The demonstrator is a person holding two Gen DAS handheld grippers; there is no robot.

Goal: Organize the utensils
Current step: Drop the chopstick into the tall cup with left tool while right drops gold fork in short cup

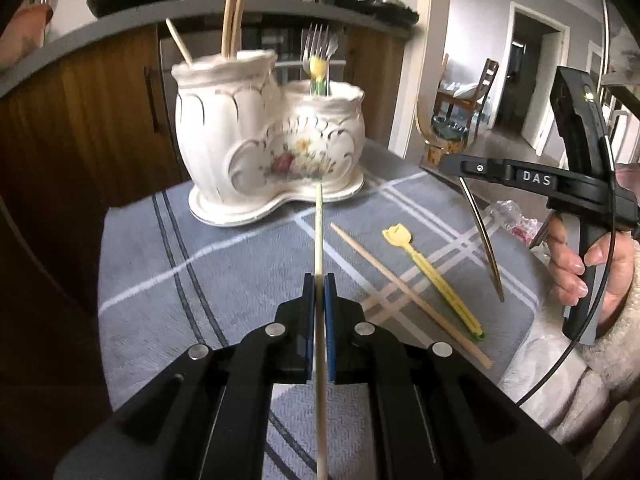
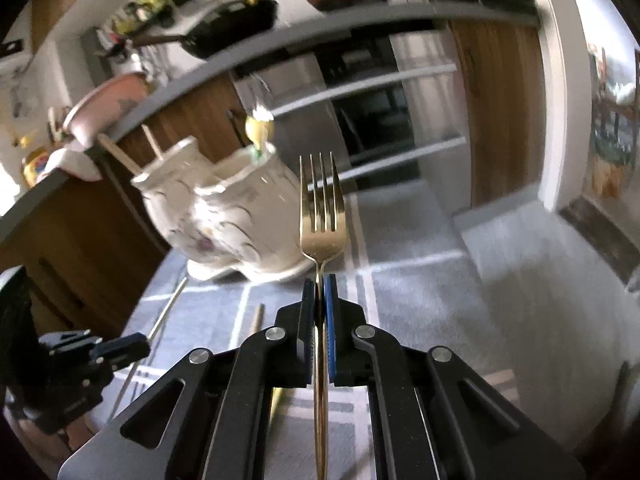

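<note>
Wooden chopstick (image 1: 319, 236) clamped in left claw (image 1: 319, 284).

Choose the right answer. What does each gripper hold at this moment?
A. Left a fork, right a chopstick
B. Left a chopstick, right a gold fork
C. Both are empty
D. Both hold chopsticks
B: the left gripper is shut on a wooden chopstick that points toward the ceramic holder, and the right gripper is shut on the handle of a gold fork, tines forward.
</note>
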